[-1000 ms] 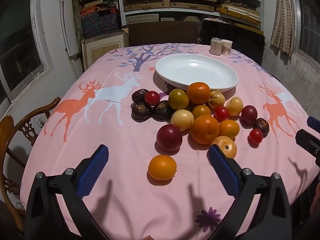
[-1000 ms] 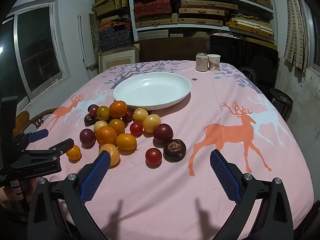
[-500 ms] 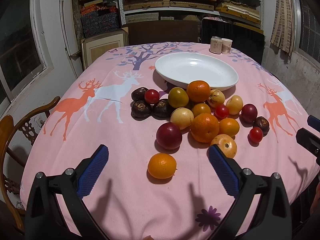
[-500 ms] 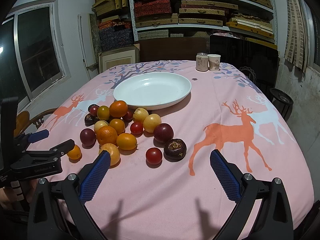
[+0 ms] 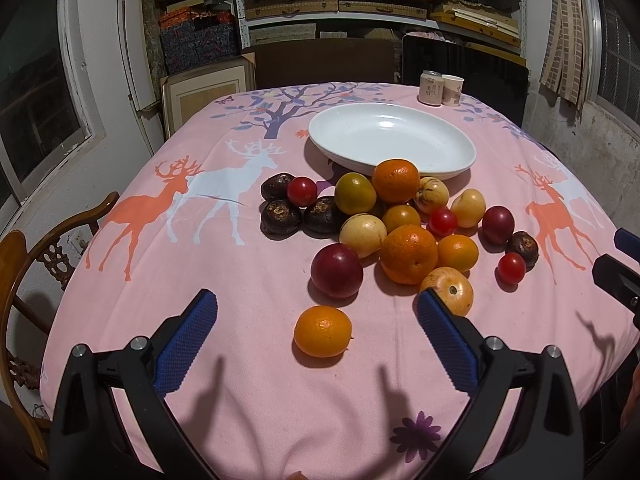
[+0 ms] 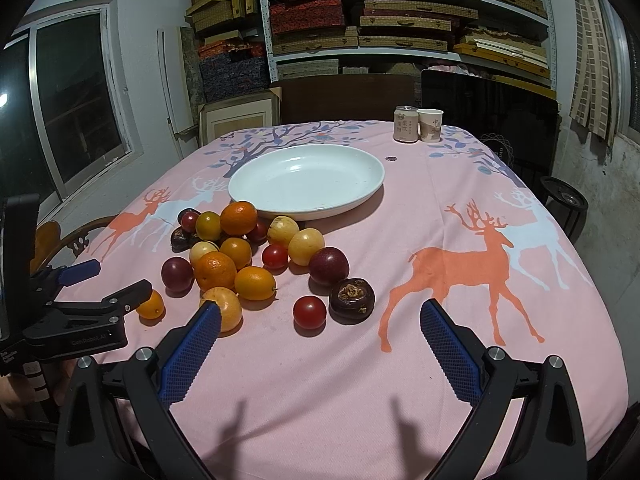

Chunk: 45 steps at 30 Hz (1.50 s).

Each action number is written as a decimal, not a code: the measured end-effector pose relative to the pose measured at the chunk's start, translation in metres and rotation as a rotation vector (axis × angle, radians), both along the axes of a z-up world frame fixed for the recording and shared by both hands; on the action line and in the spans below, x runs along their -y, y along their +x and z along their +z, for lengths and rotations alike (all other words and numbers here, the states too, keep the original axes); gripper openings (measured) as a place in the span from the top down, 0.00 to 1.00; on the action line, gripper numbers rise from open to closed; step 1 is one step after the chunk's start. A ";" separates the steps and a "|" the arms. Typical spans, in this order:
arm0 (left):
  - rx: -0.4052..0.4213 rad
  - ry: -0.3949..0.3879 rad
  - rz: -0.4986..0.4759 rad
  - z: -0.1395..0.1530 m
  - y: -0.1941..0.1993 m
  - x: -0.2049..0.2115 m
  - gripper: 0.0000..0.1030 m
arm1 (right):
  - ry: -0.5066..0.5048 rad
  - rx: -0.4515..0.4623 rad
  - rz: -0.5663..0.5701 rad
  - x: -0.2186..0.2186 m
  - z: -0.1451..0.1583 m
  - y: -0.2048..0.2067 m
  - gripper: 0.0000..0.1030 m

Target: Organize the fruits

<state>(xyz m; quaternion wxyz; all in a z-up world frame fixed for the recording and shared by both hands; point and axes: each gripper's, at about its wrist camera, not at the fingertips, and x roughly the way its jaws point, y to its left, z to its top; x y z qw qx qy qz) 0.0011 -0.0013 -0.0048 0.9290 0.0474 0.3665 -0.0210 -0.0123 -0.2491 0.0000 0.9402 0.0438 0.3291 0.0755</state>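
Note:
A pile of several fruits lies on the pink deer tablecloth: oranges (image 5: 408,253), red plums (image 5: 337,270), yellow fruits, cherry tomatoes (image 6: 309,311) and dark brown fruits (image 6: 352,300). An empty white plate (image 5: 392,145) stands just behind the pile; it also shows in the right wrist view (image 6: 306,181). My left gripper (image 5: 318,322) is open and empty, with a lone small orange (image 5: 323,331) between its fingers. My right gripper (image 6: 318,322) is open and empty, just in front of the cherry tomato and dark fruit.
A can (image 6: 405,124) and a paper cup (image 6: 430,125) stand at the table's far edge. A wooden chair (image 5: 24,264) stands at the left of the table. Shelves of boxes fill the back wall. The left gripper shows at the left in the right wrist view (image 6: 86,300).
Both grippers have edged slightly forward toward the fruit. Nothing was taken hold of and no fruit moved.

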 end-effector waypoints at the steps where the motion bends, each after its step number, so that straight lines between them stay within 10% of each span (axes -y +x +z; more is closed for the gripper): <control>1: 0.000 0.000 0.000 0.000 0.000 0.000 0.05 | 0.000 0.000 0.000 0.000 0.000 0.000 0.03; 45: -0.009 -0.001 -0.001 -0.003 -0.002 0.000 0.05 | 0.002 -0.001 0.000 -0.002 -0.002 -0.001 0.03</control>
